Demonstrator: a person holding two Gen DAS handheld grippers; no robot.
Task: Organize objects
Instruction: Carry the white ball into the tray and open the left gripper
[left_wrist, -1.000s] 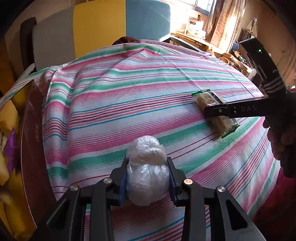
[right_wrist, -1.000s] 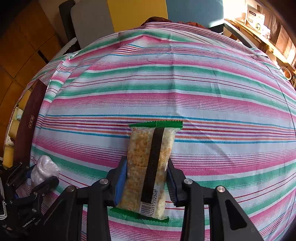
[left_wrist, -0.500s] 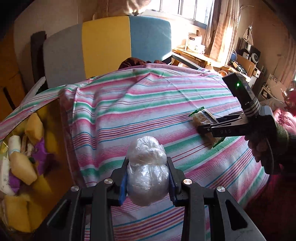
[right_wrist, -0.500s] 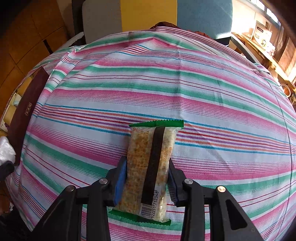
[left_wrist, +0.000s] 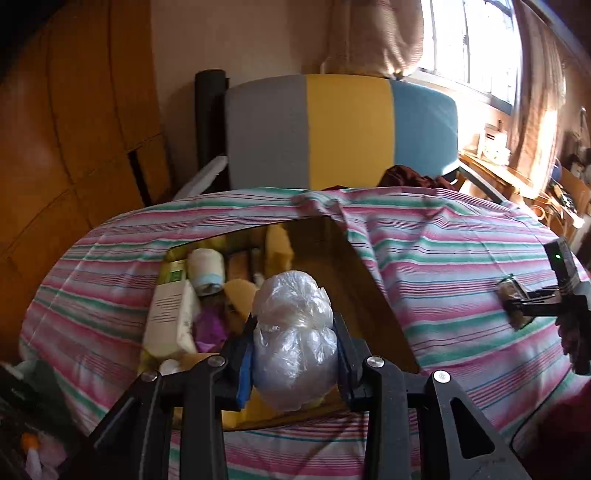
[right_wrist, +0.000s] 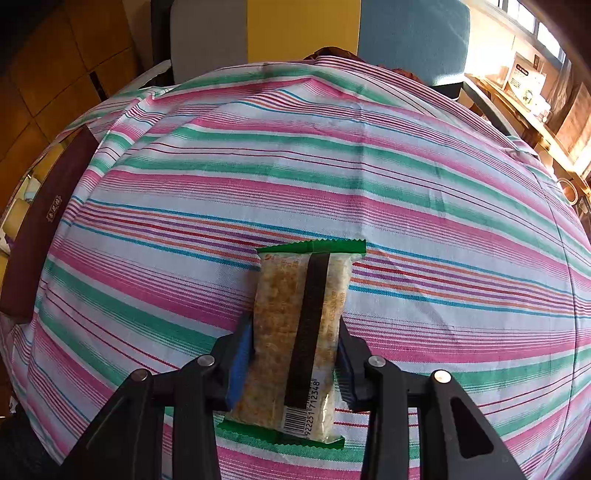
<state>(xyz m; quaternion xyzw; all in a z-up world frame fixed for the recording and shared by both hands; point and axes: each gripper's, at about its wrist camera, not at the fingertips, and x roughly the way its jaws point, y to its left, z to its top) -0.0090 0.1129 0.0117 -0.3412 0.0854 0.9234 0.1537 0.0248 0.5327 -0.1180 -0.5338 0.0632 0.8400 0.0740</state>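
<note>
Snack packet (right_wrist: 301, 339) and plastic bundle (left_wrist: 293, 339) are the two things we are holding, one in each gripper. We are clamping the left gripper (left_wrist: 294, 363) on the bundle: its blue-padded fingers (left_wrist: 244, 373) are pressing on both sides of the crumpled clear plastic, which is bulging up above them. Beyond and below this gripper an open box (left_wrist: 373, 295) is sitting on the striped cloth (left_wrist: 443, 266), with gold inner walls. Inside it, ahead and to the left of the fingers, we are seeing a white carton (left_wrist: 166, 314), a pale roll with a blue band (left_wrist: 207, 271), yellow sponge-like pieces (left_wrist: 279, 240) and something purple (left_wrist: 210, 325). The bundle is hanging over the near part of the box, touching nothing but the pads.

Far off to the right of that gripper, the right gripper (left_wrist: 517, 306) is showing small, with a hand (left_wrist: 574, 332) around its handle.

We are closing the right gripper (right_wrist: 295, 354) on the snack packet, with pads on its two long edges. The packet is clear with green crimped ends, a dark strip along its length and a barcode at the near end. It is pointing straight ahead between the fingers; whether it is resting on the cloth underneath or just above it we cannot tell. Well to the left of this gripper, the box's maroon outer wall (right_wrist: 40, 229) is standing at the cloth's edge.
</note>
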